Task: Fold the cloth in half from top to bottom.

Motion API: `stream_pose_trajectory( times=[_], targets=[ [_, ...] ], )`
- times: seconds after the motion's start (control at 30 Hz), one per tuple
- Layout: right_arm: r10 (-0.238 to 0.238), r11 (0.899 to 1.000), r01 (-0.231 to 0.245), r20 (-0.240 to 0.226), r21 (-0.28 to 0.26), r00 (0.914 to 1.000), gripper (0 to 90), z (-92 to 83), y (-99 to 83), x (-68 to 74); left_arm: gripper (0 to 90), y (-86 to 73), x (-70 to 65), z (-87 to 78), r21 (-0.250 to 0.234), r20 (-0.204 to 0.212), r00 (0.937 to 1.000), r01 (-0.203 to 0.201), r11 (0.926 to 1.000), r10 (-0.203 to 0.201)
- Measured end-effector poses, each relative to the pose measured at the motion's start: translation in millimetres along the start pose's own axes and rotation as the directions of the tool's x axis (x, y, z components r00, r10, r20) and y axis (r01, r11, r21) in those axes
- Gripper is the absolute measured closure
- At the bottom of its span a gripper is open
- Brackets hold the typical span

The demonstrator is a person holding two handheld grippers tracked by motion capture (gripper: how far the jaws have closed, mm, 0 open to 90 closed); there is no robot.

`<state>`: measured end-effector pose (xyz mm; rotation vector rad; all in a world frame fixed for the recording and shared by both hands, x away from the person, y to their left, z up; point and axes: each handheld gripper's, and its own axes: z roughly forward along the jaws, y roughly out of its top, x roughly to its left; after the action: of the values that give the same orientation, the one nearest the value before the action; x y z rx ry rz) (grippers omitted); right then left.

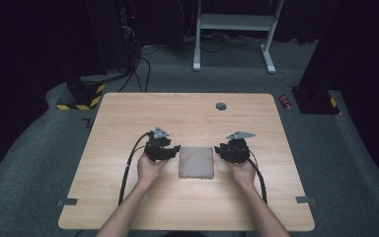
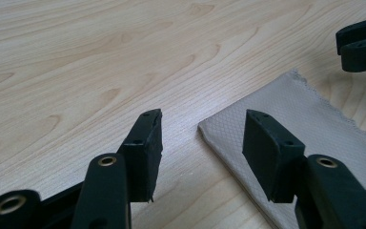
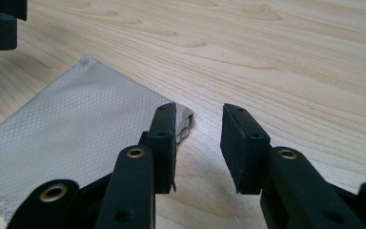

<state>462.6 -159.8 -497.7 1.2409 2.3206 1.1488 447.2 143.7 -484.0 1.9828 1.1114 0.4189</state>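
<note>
A folded grey cloth lies flat on the wooden table, between my two grippers. My left gripper hovers just off the cloth's left edge. In the left gripper view its jaws stand open, with a corner of the cloth below them and nothing pinched. My right gripper sits off the cloth's right edge. Its jaws are also open over bare wood, beside the cloth's corner.
A small round grommet is set in the table near its far edge. Cables trail from both grippers toward the near edge. Beyond the table stand a white desk frame and dark equipment on grey carpet.
</note>
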Motion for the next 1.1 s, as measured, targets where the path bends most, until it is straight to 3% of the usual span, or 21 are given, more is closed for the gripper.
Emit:
stream_pose_trajectory(
  times=[0.33,0.73,1.1],
  targets=[
    [-0.001,1.000,0.001,-0.005,-0.021,1.0000,65.7,-10.8,-3.8,-1.1,47.3,-7.9,6.6,-9.1,-0.014,-0.005,0.9997,0.024,0.9996,-0.024],
    [-0.007,0.999,0.006,-0.016,-0.044,0.9999,65.1,-23.1,-5.0,0.9,45.9,-11.4,7.6,-21.0,-0.037,-0.009,0.9998,0.018,0.9992,-0.018],
    [-0.013,0.998,0.011,-0.028,-0.069,0.9995,64.6,-31.6,-9.0,4.6,45.1,-18.9,12.6,-33.8,-0.065,-0.003,0.9990,0.045,0.9969,-0.045]
  ],
)
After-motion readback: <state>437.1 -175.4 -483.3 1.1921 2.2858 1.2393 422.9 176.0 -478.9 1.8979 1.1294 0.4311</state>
